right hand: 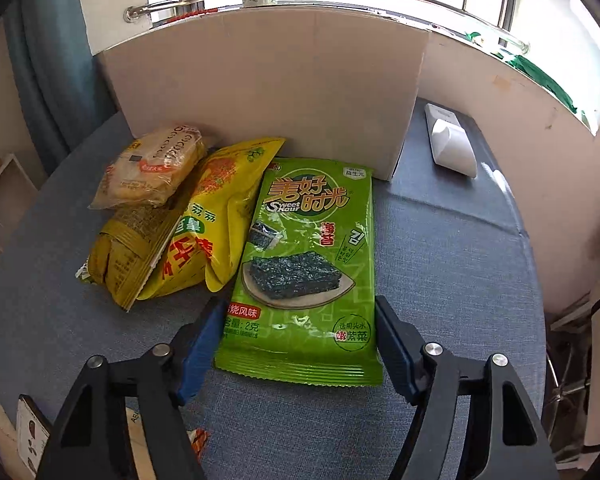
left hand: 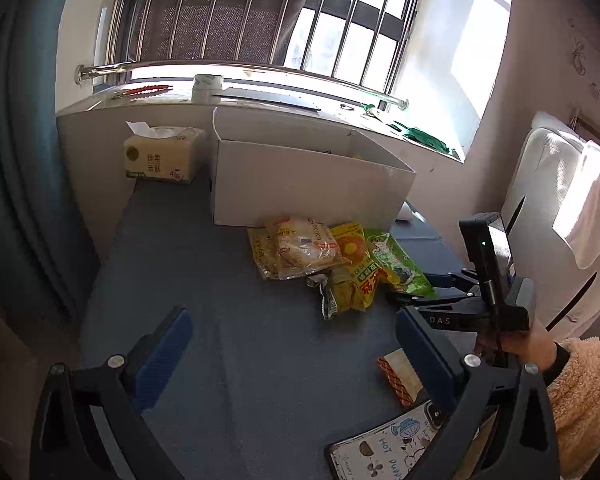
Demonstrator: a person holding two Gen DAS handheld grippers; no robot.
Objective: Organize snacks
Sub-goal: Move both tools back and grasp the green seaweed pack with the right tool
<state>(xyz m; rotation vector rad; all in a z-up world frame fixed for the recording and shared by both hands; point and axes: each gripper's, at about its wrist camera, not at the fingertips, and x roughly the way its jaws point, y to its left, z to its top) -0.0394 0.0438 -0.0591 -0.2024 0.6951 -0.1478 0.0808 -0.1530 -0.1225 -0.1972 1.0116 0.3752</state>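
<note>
Two blue fingers [right hand: 204,344] of the right gripper [right hand: 296,340] straddle the near end of the green seaweed packet [right hand: 308,264] — one at each long edge, close in but I can't say for sure the pads are pressing yet. Reads as not yet gripped. Packet lies flat on the blue worktop [right hand: 452,264], its far end just in front of the white cardboard box [right hand: 268,92], its left edge beside the yellow snack bag [right hand: 216,224].

Left gripper [left hand: 292,356] hangs over bare worktop with fingers wide apart, nothing between them.

Further left sits the rest of the pile: a crumpled olive-yellow packet [right hand: 120,256] and a clear-wrapped biscuit pack [right hand: 156,164] resting on top. A white remote-like object [right hand: 450,140] lies to the right of the box; a tissue pack [left hand: 160,156] stands to the box's left.

Step in hand, as I judge it: grasp the seaweed packet for the box.
- It's thin and flat, so squeezing the edges will likely buckle it — get the tips low against the worktop and close slowly.
- Keep the left-side finger clear of the yellow bag.
- Lift straight up before heading over the box wall.
</note>
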